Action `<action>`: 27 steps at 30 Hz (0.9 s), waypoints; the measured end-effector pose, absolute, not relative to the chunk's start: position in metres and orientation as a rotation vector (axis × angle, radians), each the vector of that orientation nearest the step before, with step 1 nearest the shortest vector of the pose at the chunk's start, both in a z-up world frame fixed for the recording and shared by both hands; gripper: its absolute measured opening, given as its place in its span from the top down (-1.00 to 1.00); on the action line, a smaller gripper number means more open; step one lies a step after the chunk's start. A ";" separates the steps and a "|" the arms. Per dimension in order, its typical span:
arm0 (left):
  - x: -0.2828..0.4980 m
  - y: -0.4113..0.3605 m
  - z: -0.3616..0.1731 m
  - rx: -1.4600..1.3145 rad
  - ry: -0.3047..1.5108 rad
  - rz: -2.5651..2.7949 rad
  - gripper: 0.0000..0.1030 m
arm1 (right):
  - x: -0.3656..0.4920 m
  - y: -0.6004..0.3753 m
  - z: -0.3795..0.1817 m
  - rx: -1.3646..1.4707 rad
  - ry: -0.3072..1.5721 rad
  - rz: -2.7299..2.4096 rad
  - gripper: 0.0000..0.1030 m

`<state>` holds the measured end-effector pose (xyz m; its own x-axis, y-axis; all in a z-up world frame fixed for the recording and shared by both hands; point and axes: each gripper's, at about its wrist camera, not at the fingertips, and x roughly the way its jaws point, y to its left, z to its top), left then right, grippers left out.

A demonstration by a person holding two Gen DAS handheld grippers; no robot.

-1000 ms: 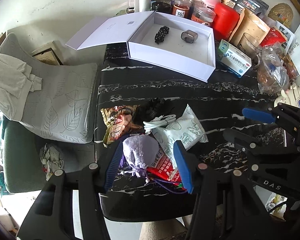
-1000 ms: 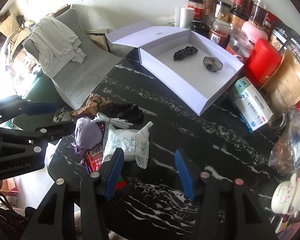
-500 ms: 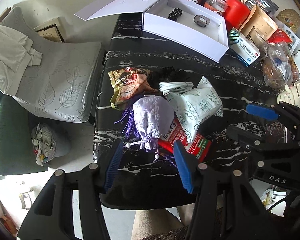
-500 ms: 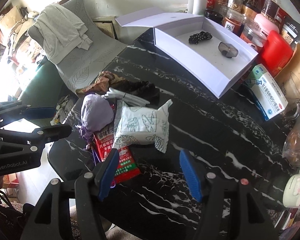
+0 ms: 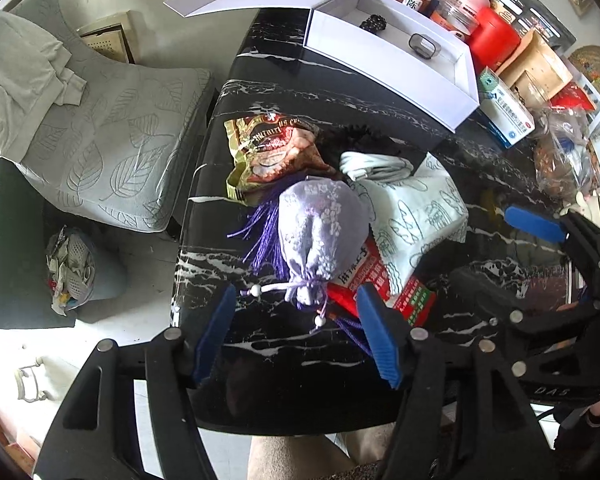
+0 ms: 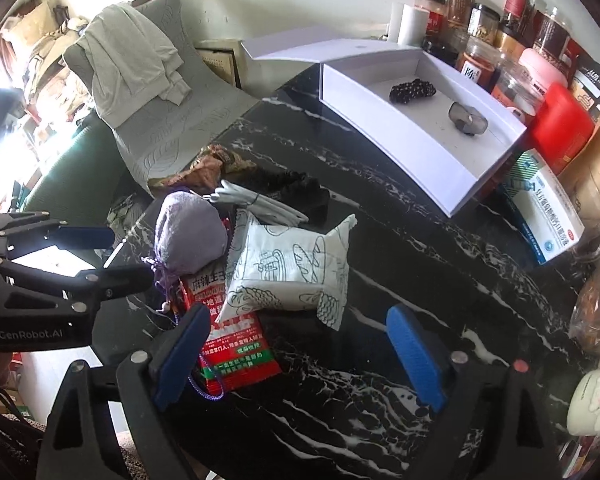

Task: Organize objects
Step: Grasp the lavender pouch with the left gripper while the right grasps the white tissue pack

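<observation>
While you hold your left gripper (image 5: 296, 328) steeply down over the near edge of the black marble table (image 5: 300, 380), its blue fingers (image 5: 374, 332) are released and have just been opening wider. The tied neck and the bead cord of the purple pouch (image 5: 320, 232) lie between them, but the pads do not press on it. The pouch rests on top of a small pile near the table's front edge. It lies partly on a red packet (image 5: 384, 284) and touches a white printed packet (image 5: 416, 216) on one side and a brown snack bag (image 5: 272, 152) on the other. A coiled white cable (image 5: 376, 164) lies on something dark behind the pouch; what the dark thing is you cannot tell from here.

Your right gripper (image 6: 300, 352) is also released; its jaws have just been opening and now stand wide. The lower end of the red packet (image 6: 236, 344) and a corner of the white printed packet (image 6: 292, 272) lie between its fingers (image 6: 414, 356), and the left finger is just beside the red packet. Whether it touches, you cannot tell.

At the far side of the table stands an open white box (image 6: 400, 148), its lid folded back. Inside it lie a dark beaded bracelet (image 6: 413, 90) and a small grey case (image 6: 467, 118), apart from each other. Jars (image 6: 480, 40) and a red container (image 6: 560, 128) stand behind the box, and a blue and white carton (image 6: 544, 212) lies just beside its corner.
</observation>
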<state>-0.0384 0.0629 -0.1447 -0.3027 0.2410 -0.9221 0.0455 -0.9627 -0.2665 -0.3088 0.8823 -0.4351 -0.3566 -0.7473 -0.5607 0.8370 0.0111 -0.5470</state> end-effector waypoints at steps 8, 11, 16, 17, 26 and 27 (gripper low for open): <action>-0.060 0.063 -0.153 -1.744 -0.349 2.429 -0.20 | -0.318 0.863 -0.439 0.138 1.033 -1.645 -0.75; -0.067 0.065 -0.158 -1.741 -0.351 2.412 -0.19 | -0.321 0.855 -0.438 0.157 1.030 -1.632 -0.75; -0.078 0.065 -0.168 -1.760 -0.370 2.399 -0.19 | -0.329 0.845 -0.438 0.189 1.041 -1.610 -0.75; -0.079 0.064 -0.169 -1.760 -0.378 2.398 -0.19 | -0.331 0.843 -0.438 0.203 1.035 -1.599 -0.75; -0.085 0.071 -0.172 -1.760 -0.416 2.388 -0.19 | -0.351 0.838 -0.438 0.345 0.976 -1.514 -0.30; -0.087 0.073 -0.173 -1.760 -0.412 2.387 -0.19 | -0.351 0.840 -0.438 0.341 0.976 -1.514 -0.29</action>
<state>-0.0866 0.0735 -0.1732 -0.3015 0.2781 -0.9120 0.0436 -0.9515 -0.3045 -0.3514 0.8396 -0.4376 -0.2160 -0.6727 -0.7077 0.9223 0.0973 -0.3740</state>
